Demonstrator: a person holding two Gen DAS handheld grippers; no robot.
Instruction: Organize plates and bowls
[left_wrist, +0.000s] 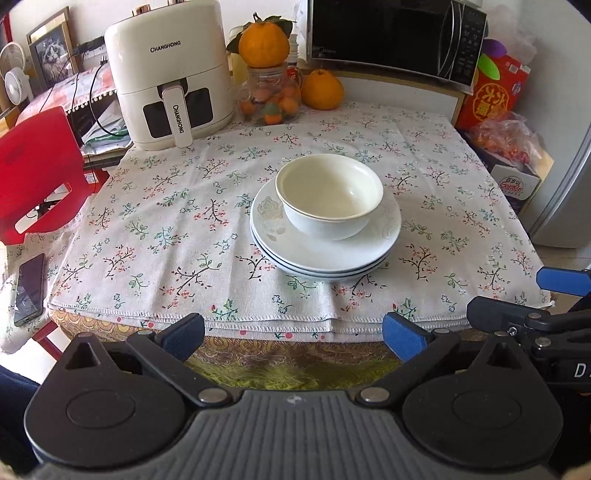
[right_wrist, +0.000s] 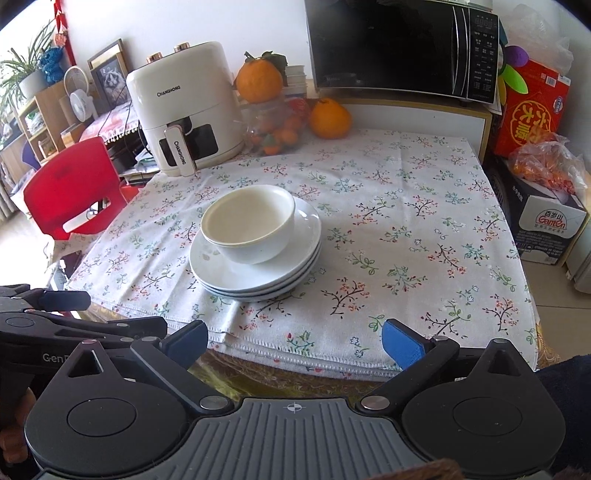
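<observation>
Bowls sit nested on the plate stack, mid-tabletop in front of the air fryer. Both tools — left tool and right tool — hang spread and empty, near the tabletop edge. I'd check the bowl's centred; looks pretty much done.

The round white glazed ceramic bowl is smooth and glossy, like the stacked white porcelain plates beneath. A matt woven floral cotton cloth with stitched hems covers the bench. The cream plastic air fryer has a satin sheen; the black microwave's glass door is shiny.
</observation>
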